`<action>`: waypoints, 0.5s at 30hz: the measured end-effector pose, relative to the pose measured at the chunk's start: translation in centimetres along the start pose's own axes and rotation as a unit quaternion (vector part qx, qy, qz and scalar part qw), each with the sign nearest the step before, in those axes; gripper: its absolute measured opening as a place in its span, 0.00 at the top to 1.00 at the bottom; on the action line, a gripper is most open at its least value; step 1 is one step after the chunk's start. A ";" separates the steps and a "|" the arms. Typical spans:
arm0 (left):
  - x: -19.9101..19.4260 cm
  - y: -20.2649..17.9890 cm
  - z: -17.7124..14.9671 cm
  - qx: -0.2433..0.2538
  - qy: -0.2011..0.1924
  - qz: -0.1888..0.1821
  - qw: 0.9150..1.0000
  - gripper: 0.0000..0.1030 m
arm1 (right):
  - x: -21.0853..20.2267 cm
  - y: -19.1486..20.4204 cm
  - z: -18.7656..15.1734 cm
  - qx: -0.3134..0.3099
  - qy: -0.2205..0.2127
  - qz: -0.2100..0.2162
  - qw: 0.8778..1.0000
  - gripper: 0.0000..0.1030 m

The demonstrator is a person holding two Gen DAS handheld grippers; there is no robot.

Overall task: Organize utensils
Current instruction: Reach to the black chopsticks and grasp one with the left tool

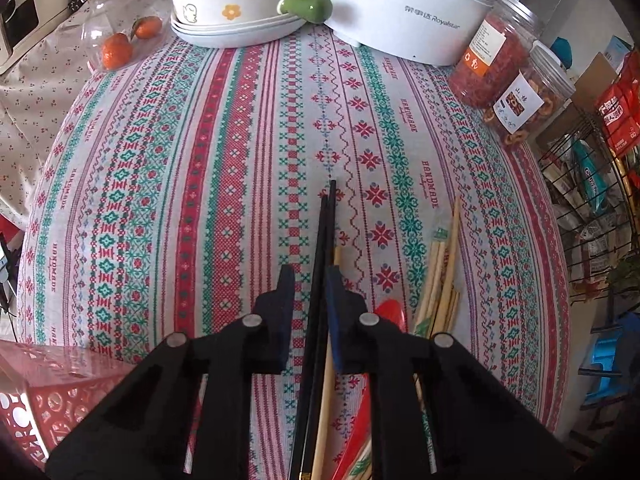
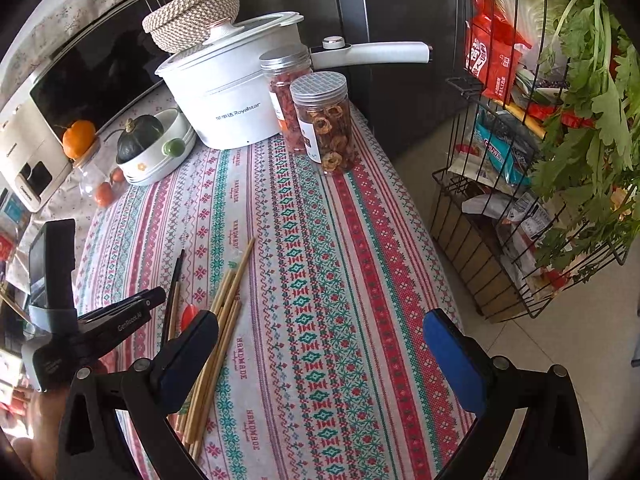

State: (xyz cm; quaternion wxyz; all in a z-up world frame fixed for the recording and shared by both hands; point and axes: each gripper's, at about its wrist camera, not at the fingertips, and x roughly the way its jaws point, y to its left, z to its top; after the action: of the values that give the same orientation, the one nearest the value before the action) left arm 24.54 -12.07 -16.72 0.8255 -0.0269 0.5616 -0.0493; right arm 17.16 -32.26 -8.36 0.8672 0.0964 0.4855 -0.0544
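Observation:
My left gripper straddles a pair of black chopsticks that point away along the patterned tablecloth; its jaws stand a little apart on either side of them. A light wooden chopstick and a red spoon lie just beneath and to the right. Several bamboo chopsticks lie further right. My right gripper is wide open and empty above the cloth, with the bamboo chopsticks by its left finger. The left gripper and black chopsticks show at the left of the right wrist view.
A red perforated basket sits at the near left. At the back stand a white Royalstar pot, stacked dishes with a squash, two snack jars and a jar of oranges. A wire rack stands right of the table.

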 end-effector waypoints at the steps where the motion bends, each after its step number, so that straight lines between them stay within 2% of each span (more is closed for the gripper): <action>1: 0.3 0.1 0.0 0.000 0.004 0.003 1.000 0.86 | 0.0 0.0 0.0 -0.001 0.000 0.000 1.000 0.00; 15: 1.1 0.7 0.6 0.005 0.028 -0.003 1.000 0.87 | 0.3 0.2 -0.1 -0.004 0.004 -0.004 1.000 0.00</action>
State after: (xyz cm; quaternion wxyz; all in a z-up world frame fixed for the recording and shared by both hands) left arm 25.58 -11.50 -17.56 0.8093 -0.0227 0.5843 -0.0556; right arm 17.28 -32.05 -8.63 0.8652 0.0915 0.4898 -0.0558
